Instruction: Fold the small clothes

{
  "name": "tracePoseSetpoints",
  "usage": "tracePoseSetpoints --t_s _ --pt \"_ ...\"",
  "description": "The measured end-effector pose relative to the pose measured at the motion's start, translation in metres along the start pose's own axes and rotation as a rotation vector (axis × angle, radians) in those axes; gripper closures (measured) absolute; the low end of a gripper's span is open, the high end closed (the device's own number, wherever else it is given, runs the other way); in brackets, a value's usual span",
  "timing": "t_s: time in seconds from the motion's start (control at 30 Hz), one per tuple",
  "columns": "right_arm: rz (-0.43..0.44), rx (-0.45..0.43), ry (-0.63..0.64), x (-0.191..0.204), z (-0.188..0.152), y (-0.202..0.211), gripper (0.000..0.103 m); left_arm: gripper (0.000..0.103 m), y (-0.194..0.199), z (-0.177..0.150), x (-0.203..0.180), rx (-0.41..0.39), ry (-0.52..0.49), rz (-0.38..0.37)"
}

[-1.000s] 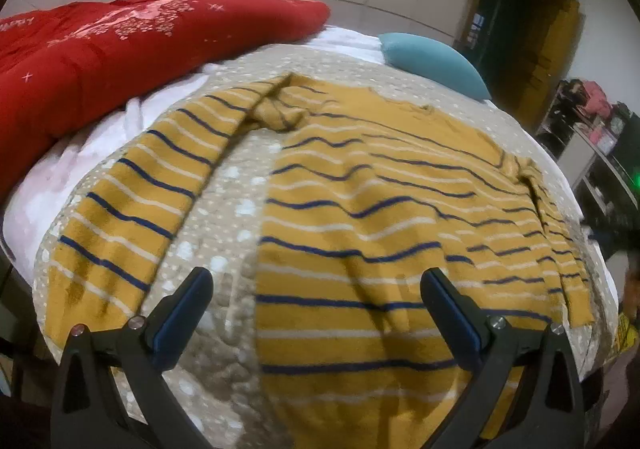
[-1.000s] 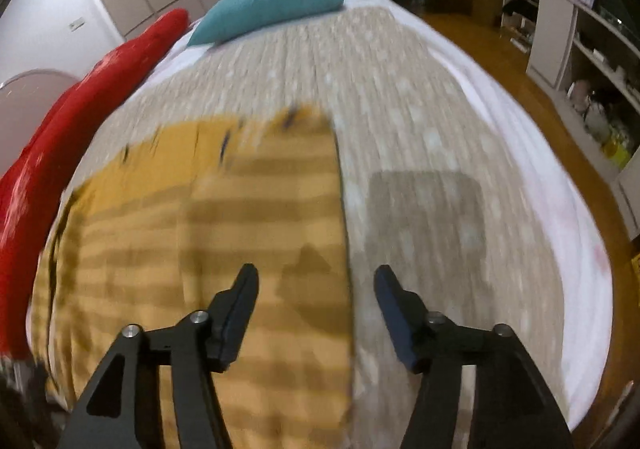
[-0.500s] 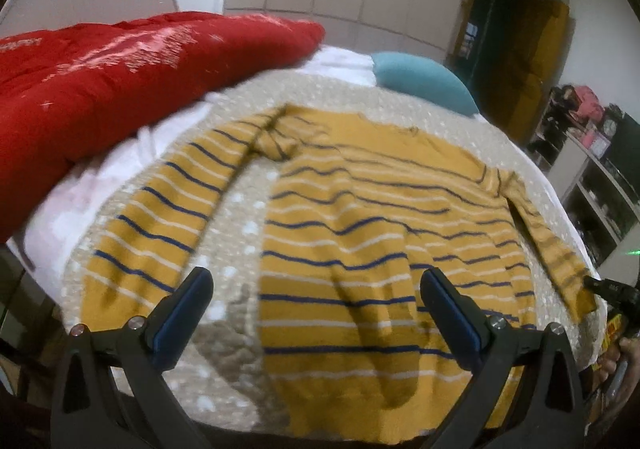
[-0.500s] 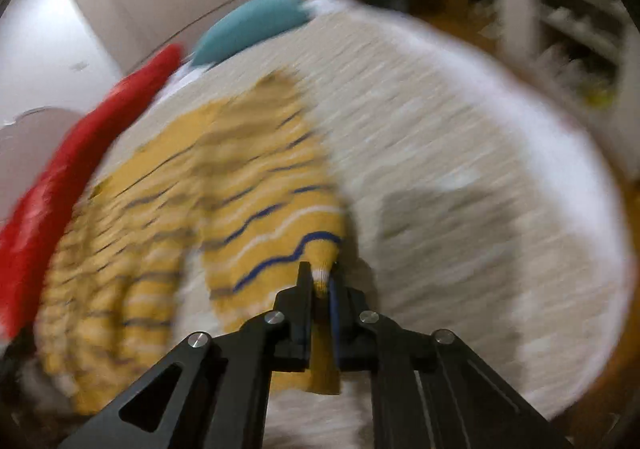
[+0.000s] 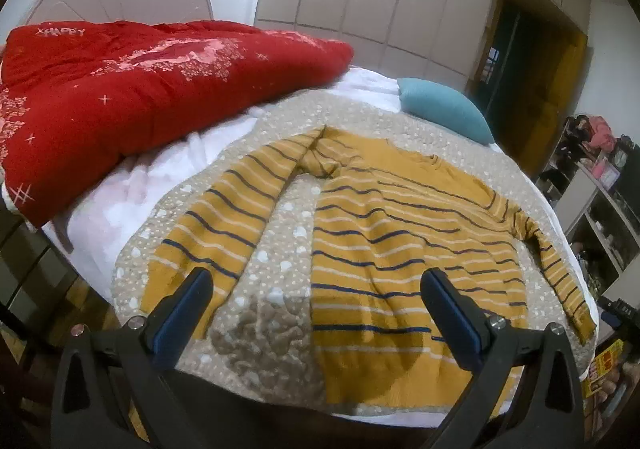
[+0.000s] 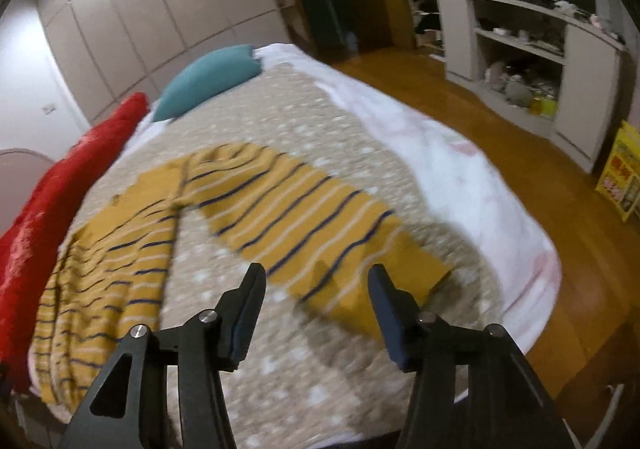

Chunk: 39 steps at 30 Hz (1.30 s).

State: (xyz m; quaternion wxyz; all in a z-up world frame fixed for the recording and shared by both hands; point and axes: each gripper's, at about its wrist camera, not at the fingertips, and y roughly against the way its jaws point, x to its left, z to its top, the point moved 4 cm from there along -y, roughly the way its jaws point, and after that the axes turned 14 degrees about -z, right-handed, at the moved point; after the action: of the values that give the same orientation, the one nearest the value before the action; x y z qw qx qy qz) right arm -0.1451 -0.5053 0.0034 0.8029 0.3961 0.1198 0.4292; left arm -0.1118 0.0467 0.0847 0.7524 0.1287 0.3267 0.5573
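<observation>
Sweater spread flat on the bed, sleeves laid out, ready for folding.
The left hand-held gripper (image 5: 316, 313) hovers spread over the striped sweater (image 5: 384, 241); the right hand-held gripper (image 6: 316, 305), jaws just reopened and empty, must next pinch the sleeve (image 6: 320, 225) and fold it inward.

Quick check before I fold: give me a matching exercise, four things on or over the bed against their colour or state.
Things:
1. sweater
2. quilt
3. pillow
4. right gripper

Colour or state:
A. teal, at the far end of the bed
B. open, nothing between its jaws
C. mustard with dark stripes, spread flat
D. red, heaped along one side

Pairs: 1-C, 2-D, 3-A, 4-B
</observation>
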Motion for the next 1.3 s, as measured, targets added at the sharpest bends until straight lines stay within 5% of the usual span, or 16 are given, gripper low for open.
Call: tracePoseSetpoints --t_s 0.33,0.53,0.73,0.8,0.83,0.87,0.93,1.0,1.07,1.1,1.17,1.3 --pt "0.129 0.028 0.188 0.073 -0.033 -0.006 0.038 0.000 -0.004 -0.002 0.002 0.012 0.007 0.034" --pt "0.198 0.077 0.273 0.120 -0.056 -0.024 0.038 0.000 -0.051 -0.012 0.016 0.136 0.013 0.014" --pt "0.294 0.132 0.311 0.139 -0.076 -0.030 0.036 0.002 -0.106 -0.033 0.020 0.277 0.098 -0.113" --pt "0.330 0.155 0.325 0.146 -0.081 -0.031 0.034 0.018 -0.117 -0.040 0.017 0.310 0.116 -0.124" --pt "0.340 0.168 0.338 0.151 -0.085 -0.033 0.034 0.036 -0.118 -0.041 0.016 0.313 0.099 -0.081" --pt "0.345 0.177 0.347 0.157 -0.089 -0.034 0.034 0.068 -0.116 -0.040 0.015 0.310 0.068 -0.031" --pt "0.362 0.183 0.361 0.167 -0.097 -0.036 0.034 0.094 -0.112 -0.037 0.016 0.306 0.068 -0.043" --pt "0.358 0.172 0.402 0.180 -0.111 -0.035 0.034 0.096 -0.106 -0.032 0.023 0.296 0.105 -0.040" --pt "0.356 0.141 0.460 0.188 -0.121 -0.029 0.065 0.100 -0.100 -0.028 0.028 0.285 0.088 0.023" --pt "0.377 0.150 0.469 0.189 -0.123 -0.027 0.090 0.100 -0.098 -0.027 0.030 0.286 0.083 0.047" --pt "0.420 0.168 0.428 0.179 -0.121 -0.022 0.094 0.100 -0.094 -0.024 0.035 0.288 0.095 0.069" --pt "0.351 0.153 0.379 0.144 -0.110 -0.017 0.096 0.099 -0.083 -0.024 0.038 0.285 0.114 0.060"
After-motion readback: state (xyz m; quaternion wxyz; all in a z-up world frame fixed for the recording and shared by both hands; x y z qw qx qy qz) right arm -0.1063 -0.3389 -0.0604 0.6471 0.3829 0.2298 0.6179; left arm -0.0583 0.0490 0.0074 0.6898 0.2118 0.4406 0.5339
